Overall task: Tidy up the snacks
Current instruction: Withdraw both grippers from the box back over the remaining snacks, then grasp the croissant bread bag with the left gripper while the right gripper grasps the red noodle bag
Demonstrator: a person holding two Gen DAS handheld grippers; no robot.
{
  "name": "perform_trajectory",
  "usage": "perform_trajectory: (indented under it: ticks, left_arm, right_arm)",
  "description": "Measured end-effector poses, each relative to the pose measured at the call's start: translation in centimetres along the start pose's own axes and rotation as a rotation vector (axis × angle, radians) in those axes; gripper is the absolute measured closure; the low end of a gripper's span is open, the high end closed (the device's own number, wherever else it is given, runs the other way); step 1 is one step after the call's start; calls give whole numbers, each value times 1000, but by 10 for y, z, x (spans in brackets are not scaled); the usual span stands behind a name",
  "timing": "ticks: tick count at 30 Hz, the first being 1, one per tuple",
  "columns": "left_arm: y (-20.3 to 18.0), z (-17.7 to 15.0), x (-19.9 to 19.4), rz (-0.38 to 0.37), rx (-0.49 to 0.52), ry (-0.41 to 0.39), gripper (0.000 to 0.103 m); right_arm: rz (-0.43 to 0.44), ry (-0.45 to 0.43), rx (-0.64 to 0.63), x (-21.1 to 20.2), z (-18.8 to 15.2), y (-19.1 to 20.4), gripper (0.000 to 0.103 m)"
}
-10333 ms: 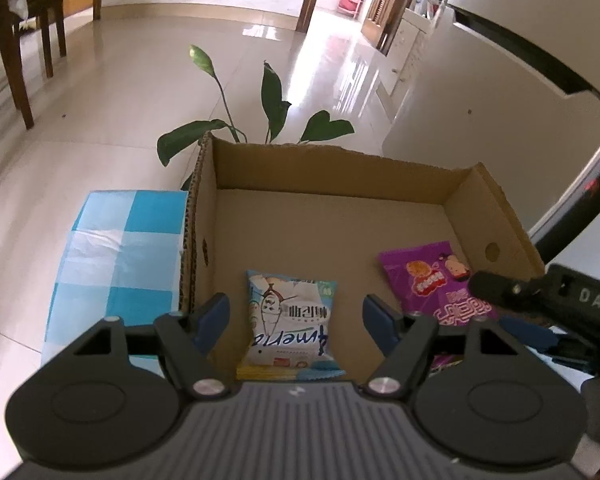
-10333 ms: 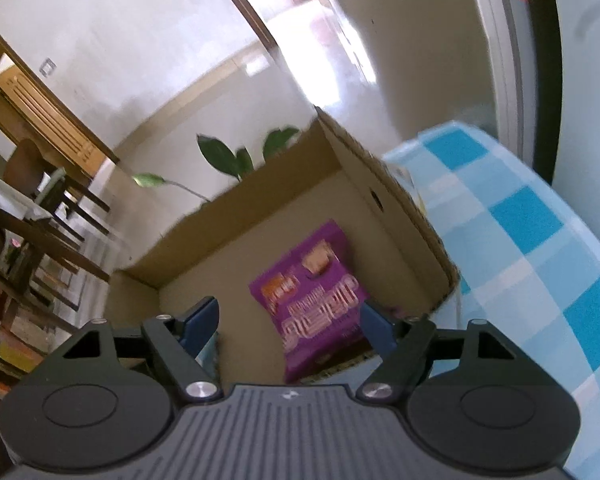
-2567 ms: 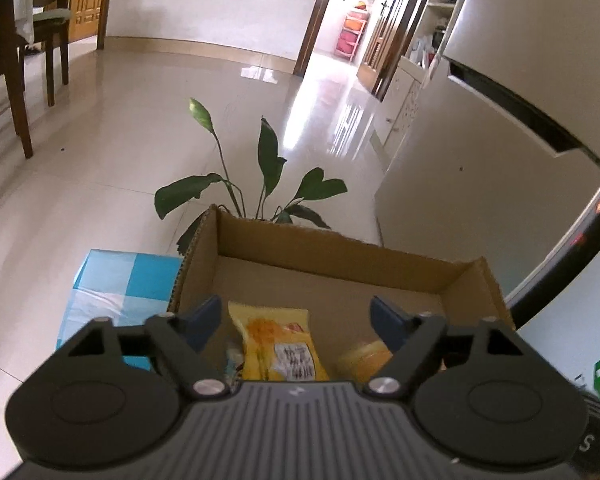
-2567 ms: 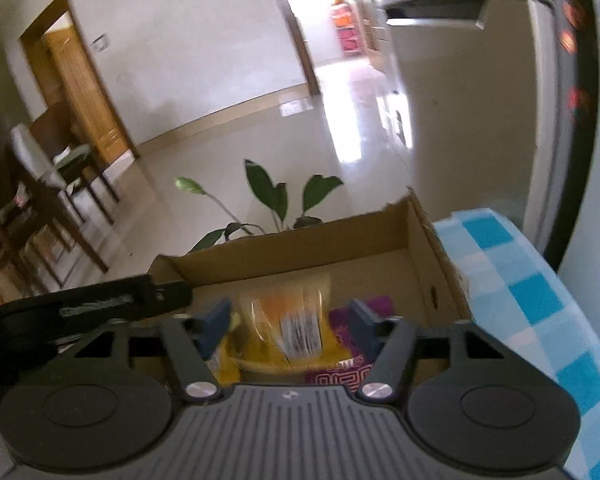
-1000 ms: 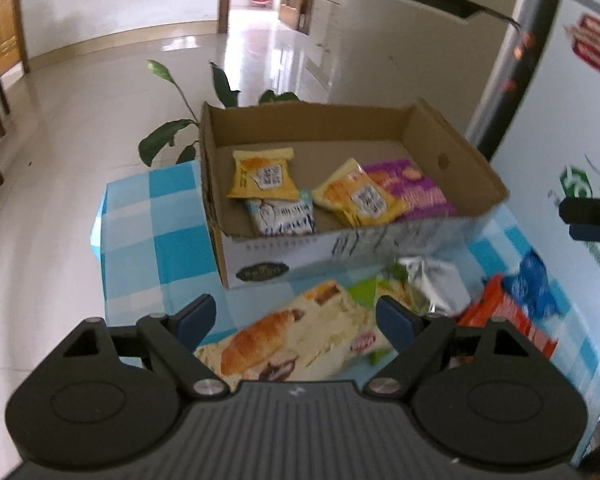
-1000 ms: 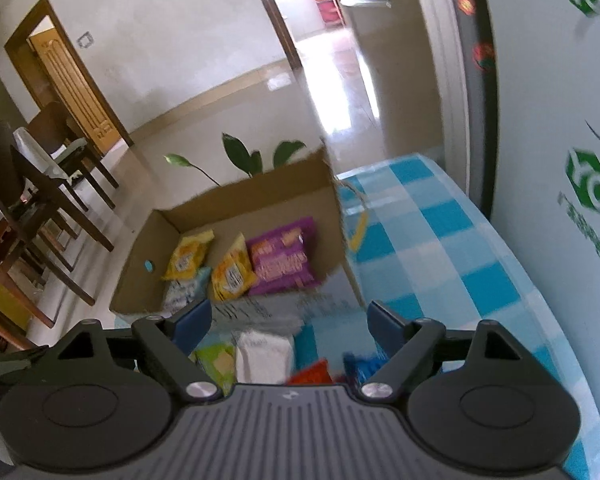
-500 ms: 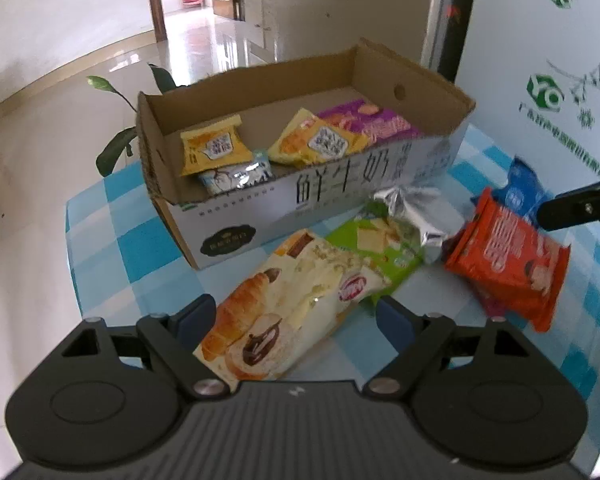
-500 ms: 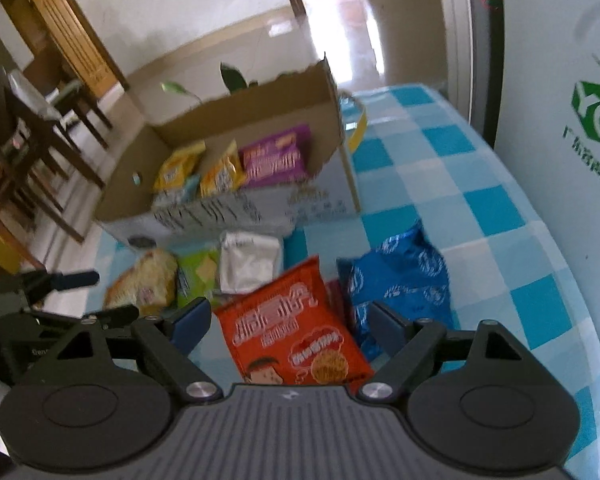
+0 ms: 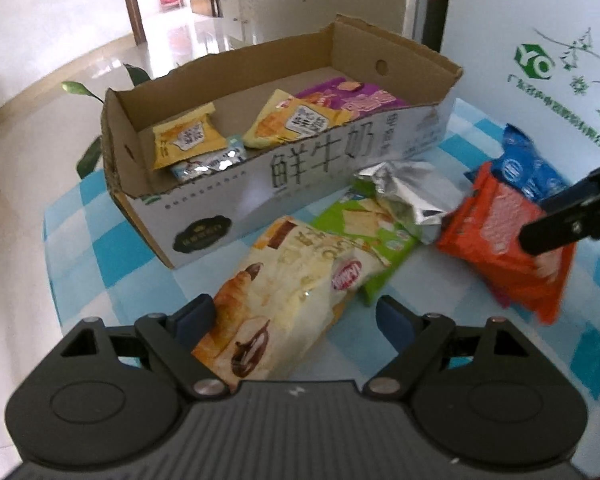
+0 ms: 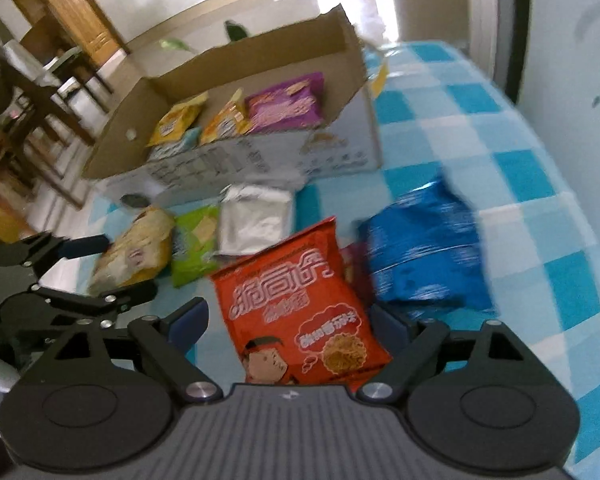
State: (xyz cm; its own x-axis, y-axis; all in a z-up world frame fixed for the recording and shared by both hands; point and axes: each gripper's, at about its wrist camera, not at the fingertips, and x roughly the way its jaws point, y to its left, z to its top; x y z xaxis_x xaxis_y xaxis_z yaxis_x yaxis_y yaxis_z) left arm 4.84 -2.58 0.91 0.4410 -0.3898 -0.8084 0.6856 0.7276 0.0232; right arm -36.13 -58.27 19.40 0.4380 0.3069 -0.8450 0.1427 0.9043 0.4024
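Observation:
A cardboard box (image 9: pixel 284 168) on the blue checked tablecloth (image 9: pixel 100 256) holds two yellow packs, a purple pack (image 9: pixel 356 100) and a pale blue one. In front of it lie a croissant pack (image 9: pixel 288 280), a green pack (image 9: pixel 364 228), a silver pack (image 9: pixel 412 192), an orange noodle pack (image 10: pixel 296 300) and a blue pack (image 10: pixel 424 252). My left gripper (image 9: pixel 294 318) is open low over the croissant pack's near end. My right gripper (image 10: pixel 288 320) straddles the orange pack, jaws opening, pads clear of it.
A white fridge door (image 9: pixel 540 80) with green print rises at the right behind the table. The table edge (image 9: pixel 60 304) drops to a tiled floor at the left. A leafy plant (image 9: pixel 88 120) stands behind the box. Wooden chairs (image 10: pixel 40 92) stand beyond.
Both grippers have sunk toward the table and come closer to the loose packs. The croissant pack now lies between my left fingers and the orange pack between my right ones.

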Motion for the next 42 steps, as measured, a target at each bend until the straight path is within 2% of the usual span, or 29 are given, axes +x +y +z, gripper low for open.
perform_trajectory:
  ticks: [6,10,15,18,21,25,27,28,33,42]
  left_arm:
    - [-2,-3,-22,-95,-18,23,16]
    - [2,-2,-25,-48,-38,-2,16]
    - [-5,-1,-12,43,67,26,16]
    - [-2,0,-1,22,56,48,16]
    - [-2,2,6,33,58,53,15]
    - [-3,3,16,39,49,59,8]
    - [-6,2,23,47,58,79,8]
    - [-7,1,25,53,57,79,4]
    - [10,0,30,5,-62,105,0]
    - [8,-1,30,27,-90,102,0]
  right_arm:
    - [16,11,-37,-3,-2,8,12]
    - [-34,-3,-53,-2,-3,13,12]
    - [-71,17,-93,5,-6,20,12]
    - [-94,32,-128,11,-10,26,12]
    - [-122,38,-158,16,-14,32,11]
    - [-151,43,-210,22,-19,42,7]
    - [-164,45,-224,24,-19,44,7]
    - [-170,47,-230,25,-20,44,7]
    - [-189,50,-227,27,-19,44,7]
    - [-195,52,-229,29,-18,44,7]
